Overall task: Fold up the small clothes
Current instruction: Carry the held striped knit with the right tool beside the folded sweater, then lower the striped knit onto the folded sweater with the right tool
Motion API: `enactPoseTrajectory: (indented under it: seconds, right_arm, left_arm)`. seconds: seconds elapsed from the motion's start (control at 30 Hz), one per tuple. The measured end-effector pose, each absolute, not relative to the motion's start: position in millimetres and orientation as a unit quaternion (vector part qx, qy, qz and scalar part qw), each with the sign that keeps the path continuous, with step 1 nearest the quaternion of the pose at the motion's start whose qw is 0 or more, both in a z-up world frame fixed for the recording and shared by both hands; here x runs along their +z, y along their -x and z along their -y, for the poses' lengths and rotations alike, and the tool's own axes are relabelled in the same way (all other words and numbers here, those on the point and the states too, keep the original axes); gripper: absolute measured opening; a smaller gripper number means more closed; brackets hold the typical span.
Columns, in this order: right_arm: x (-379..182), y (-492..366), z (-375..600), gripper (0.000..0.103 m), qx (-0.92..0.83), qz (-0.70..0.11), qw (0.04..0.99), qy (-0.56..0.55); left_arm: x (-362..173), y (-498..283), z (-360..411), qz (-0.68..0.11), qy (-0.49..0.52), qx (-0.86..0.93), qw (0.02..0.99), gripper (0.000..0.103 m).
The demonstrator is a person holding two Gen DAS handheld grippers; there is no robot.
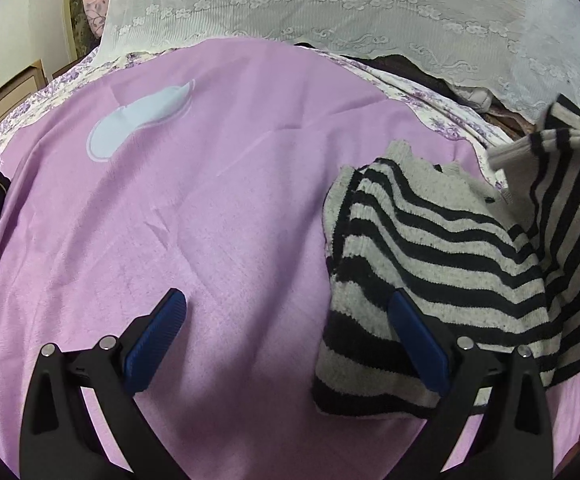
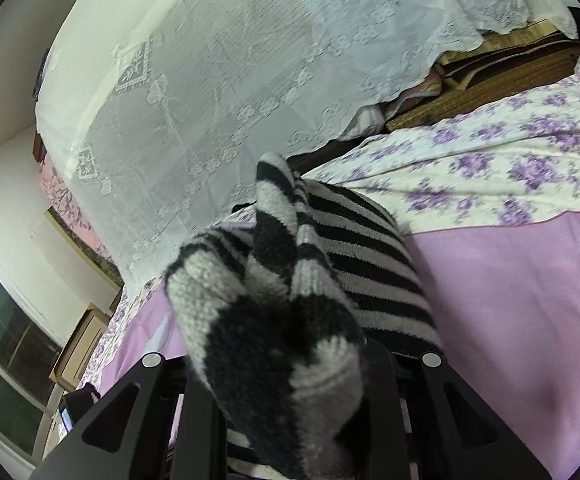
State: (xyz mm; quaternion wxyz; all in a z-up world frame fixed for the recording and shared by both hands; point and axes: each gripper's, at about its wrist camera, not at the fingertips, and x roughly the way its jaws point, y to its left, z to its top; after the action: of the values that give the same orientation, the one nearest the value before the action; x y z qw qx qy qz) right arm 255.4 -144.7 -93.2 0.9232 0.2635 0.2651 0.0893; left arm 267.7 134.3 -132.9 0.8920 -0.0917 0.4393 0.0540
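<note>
Knitwear is the business here: a striped sweater (image 1: 441,248) lies bunched at three o'clock on the purple blanket (image 1: 170,220), so it can be spread before folding. At six o'clock the left gripper (image 1: 286,340) hangs above the blanket with jaws wide apart, tilted steeply down, one blue finger (image 1: 417,344) against the sweater's edge (whether it presses, I cannot tell). The right gripper (image 2: 290,400), nearer level, clamps a bunched sweater fold.
</note>
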Motion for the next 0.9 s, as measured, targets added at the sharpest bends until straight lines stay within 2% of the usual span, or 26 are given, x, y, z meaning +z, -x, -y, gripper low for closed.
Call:
enactPoseTrajectory:
  seconds: [0.3,0.57,0.73,0.9]
  right_arm:
    - [-97.1,-255.4,112.5,0.021,0.117,-0.280,0.923,-0.238]
    - [-96.9,-251.9,103.6,0.021,0.129,-0.284,0.926,-0.212]
    - [-94.9,-244.4,85.1,0.021,0.139,-0.280,0.933,-0.176]
    - [-85.9,-231.1,59.1,0.021,0.155,-0.262,0.943,-0.134]
  left_arm:
    - [-132.4,-302.1,-112.3,-0.438,0.096,0.019,0.893,0.098]
    - [-128.4,-356.0,-72.7,-0.425,0.054,0.016,0.903,0.099]
    - [-133.0,-374.5,-91.8,-0.431,0.093,0.014,0.897,0.098]
    - [-113.7,-368.0,-126.0,-0.401,0.160,-0.003,0.902,0.098]
